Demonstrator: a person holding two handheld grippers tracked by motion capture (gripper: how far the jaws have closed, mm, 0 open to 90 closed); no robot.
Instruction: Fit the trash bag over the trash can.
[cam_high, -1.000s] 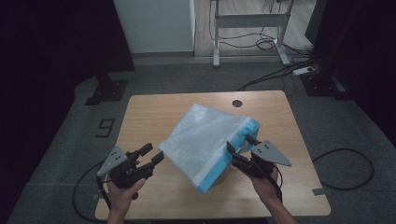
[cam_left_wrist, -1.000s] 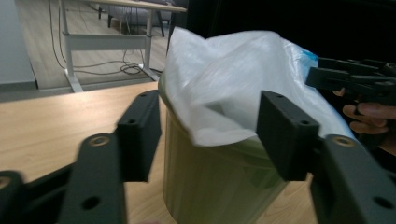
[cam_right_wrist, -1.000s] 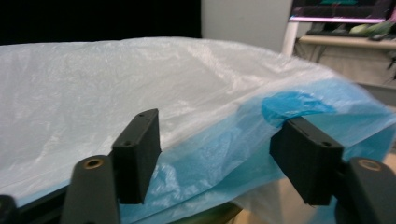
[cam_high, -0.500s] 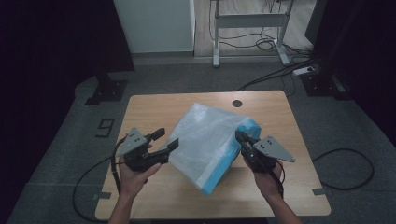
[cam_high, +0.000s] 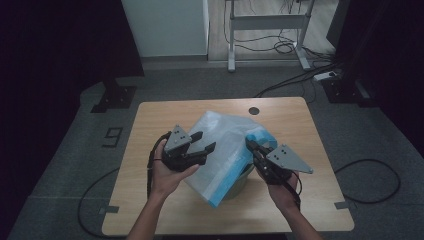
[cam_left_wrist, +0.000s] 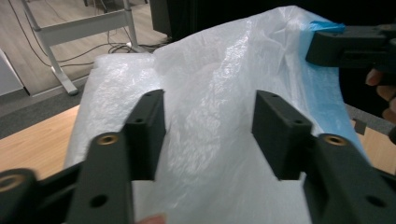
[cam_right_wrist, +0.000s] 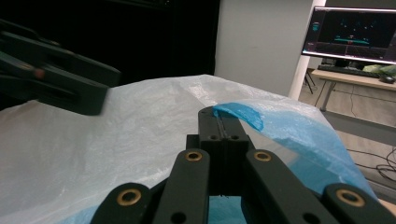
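On the left, the left gripper (cam_high: 204, 142) is made of hard black plastic with a flat grey three-cornered plate on top, and a black cable hangs from it. Its jaws stand partly open and have just been closing, with the bulging side of the plastic bag (cam_high: 227, 150) in the gap between the pads; I cannot tell whether they touch it. The bag sits near the middle of the wooden table (cam_high: 145, 125), a bit toward the front edge. It is thin, crinkly and shiny, milky white so you can half see through it, with a bright blue band along its edge. It is puffed up over something grey and round below it, mostly hidden, so I cannot tell what that is. On the right, the right gripper (cam_high: 250, 143) has its jaws shut tight, pinching the bag's blue edge at the top.
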